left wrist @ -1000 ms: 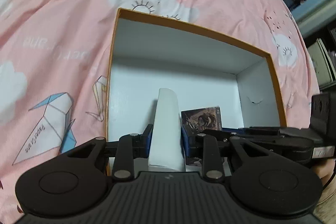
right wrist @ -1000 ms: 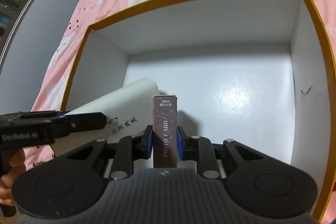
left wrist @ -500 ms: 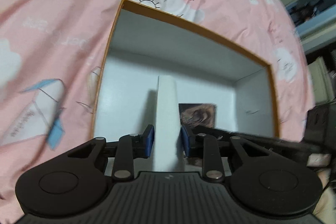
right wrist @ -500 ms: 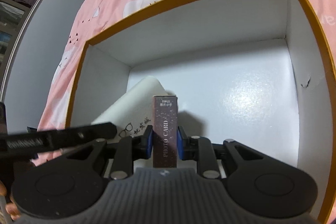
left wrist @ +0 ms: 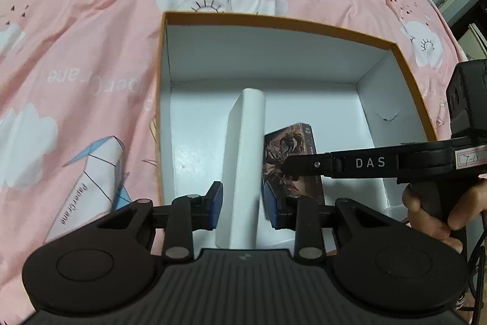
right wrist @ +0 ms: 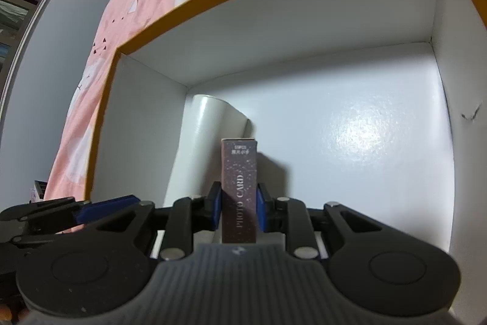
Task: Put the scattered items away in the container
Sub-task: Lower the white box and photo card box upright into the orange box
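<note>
Left wrist view showed the left gripper with fingers parted around the white tube, which lay on the floor of the orange-rimmed box, long axis running toward the box's far wall. Beside the tube, the right gripper clenched the photo card pack, nearer the box's middle.
</note>
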